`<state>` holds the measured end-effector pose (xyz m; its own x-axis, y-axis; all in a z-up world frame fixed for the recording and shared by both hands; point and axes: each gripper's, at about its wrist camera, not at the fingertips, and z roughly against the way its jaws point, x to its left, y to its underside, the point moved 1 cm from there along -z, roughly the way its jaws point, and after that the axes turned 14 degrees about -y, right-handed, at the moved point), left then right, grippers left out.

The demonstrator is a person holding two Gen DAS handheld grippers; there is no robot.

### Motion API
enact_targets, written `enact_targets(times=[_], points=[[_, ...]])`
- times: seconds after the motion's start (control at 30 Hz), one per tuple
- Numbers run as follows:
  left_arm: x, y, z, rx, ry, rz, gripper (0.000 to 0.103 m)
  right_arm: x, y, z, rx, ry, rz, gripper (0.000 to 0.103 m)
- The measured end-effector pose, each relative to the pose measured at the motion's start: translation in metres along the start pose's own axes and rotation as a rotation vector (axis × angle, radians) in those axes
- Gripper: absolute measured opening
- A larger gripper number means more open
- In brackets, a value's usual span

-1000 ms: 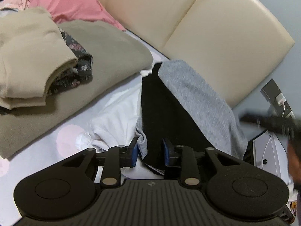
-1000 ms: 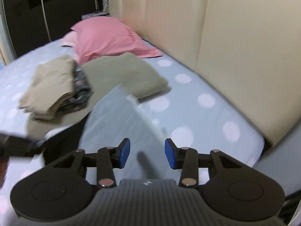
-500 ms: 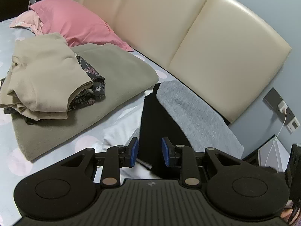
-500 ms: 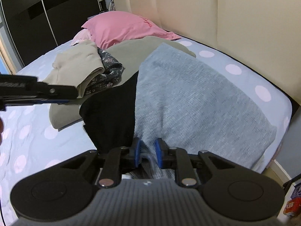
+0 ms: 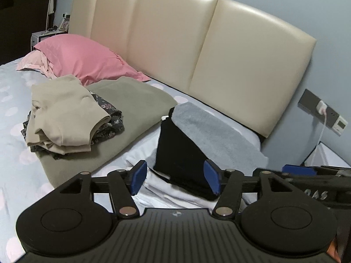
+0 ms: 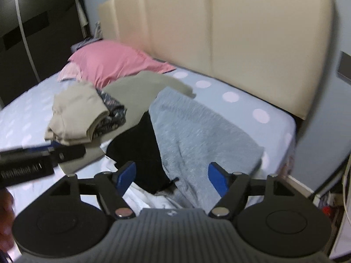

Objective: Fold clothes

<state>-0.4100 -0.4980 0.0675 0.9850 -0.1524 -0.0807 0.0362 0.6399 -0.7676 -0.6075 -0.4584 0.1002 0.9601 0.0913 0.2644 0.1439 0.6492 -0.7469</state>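
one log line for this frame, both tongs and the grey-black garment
left tongs: open, empty | right tongs: open, empty | grey-black garment: lying on bed, ungripped | beige folded top: on pile

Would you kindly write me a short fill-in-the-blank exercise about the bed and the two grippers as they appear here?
1. The jaws of the left gripper stand ____.
2. The pillow by the headboard is ____ in colour.
3. The grey garment partly overlaps a ____ one.
4. The beige folded garment lies on top of a ____-patterned one.

Missing words: open; pink; black; floral
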Motion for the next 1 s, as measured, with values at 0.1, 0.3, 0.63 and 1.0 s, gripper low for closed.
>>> enact_targets(times=[0.1,0.3,0.63,1.0], points=[[-0.001,0.004,0.015,-0.023,0.009,-0.031,0.063,0.009,0.005,0.027,-0.047,0.042,-0.046,0.084],[-0.003,0.015,0.042,-0.097,-0.037,-0.118,0.069,0.020,0.030,0.065,-0.182,0.115,-0.091,0.089],[-0.009,0.042,0.060,-0.141,-0.108,-0.234,0.075,0.010,0.081,0.061,-0.141,0.160,-0.136,0.092],[-0.014,0.063,0.046,-0.101,-0.138,-0.249,0.075,0.013,0.091,0.057,-0.143,0.212,-0.140,0.092]])
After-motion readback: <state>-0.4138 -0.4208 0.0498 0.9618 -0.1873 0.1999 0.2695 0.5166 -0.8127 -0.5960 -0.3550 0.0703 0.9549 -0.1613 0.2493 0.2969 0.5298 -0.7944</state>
